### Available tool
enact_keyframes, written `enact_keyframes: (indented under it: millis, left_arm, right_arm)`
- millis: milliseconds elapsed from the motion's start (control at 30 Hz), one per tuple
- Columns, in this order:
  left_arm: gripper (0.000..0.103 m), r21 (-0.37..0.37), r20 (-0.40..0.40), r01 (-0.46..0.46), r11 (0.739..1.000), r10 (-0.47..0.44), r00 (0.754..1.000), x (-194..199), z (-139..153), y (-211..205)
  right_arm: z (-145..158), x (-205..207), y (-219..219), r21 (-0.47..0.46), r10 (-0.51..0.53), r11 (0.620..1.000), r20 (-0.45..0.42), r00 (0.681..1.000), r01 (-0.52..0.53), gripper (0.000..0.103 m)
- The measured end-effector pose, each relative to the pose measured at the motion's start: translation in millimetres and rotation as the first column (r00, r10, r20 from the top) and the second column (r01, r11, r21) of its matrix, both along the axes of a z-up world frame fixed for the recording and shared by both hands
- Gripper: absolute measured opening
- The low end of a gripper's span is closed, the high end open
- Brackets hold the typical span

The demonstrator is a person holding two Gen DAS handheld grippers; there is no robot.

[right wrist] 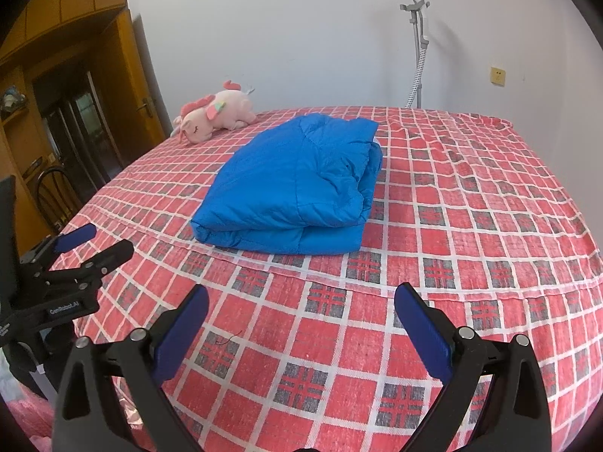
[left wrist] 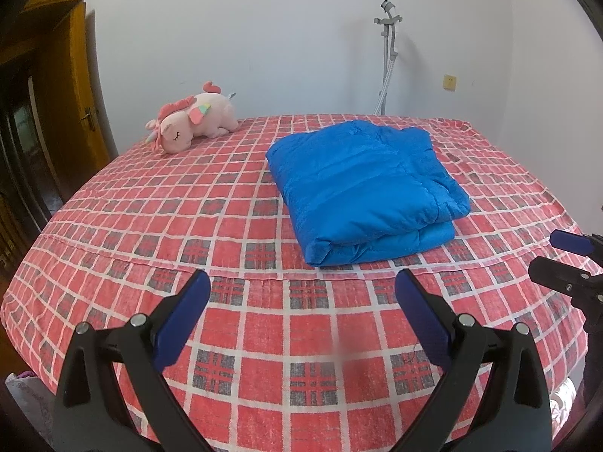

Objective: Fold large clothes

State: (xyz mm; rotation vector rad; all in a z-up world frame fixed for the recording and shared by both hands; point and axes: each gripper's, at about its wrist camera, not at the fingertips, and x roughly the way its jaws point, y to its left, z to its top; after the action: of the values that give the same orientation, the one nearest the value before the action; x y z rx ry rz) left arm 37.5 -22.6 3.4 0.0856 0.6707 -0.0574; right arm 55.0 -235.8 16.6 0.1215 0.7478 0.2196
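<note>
White walls back a bed covered with a red, white and grey checked sheet [left wrist: 113,226], with an orange-brown wooden door [left wrist: 71,86] standing at the left of the room. On the sheet lies a bright blue quilted padded garment [left wrist: 365,188], folded into a thick rectangular bundle with its layers stacked; it sits near the middle of the bed, somewhat toward the far edge, and nothing touches it. A pink plush unicorn toy [left wrist: 192,122] lies on its side near the far left corner of the bed, well apart from the garment. Behind the far edge, a grey garment-steamer pole with a hose [left wrist: 388,56] stands against the wall, and a small yellow wall socket [left wrist: 449,82] is to its right. The left gripper [left wrist: 301,286] hovers over the near edge of the bed, its blue-padded black fingers spread wide and holding nothing. The right gripper [right wrist: 301,301] hovers beside it over the same edge, fingers likewise spread apart and empty.
</note>
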Motion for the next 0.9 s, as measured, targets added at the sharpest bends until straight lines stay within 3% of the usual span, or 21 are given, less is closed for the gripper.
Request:
enact_keyframes:
  millis: [900]
  left_arm:
    - [0.097,-0.007,-0.011,0.006,1.0,-0.006,1.0,4.7,-4.2,1.0]
  right_arm:
    - [-5.3,3.0,-1.8,-0.001,0.001,1.0,-0.007,1.0,-0.001,0.099]
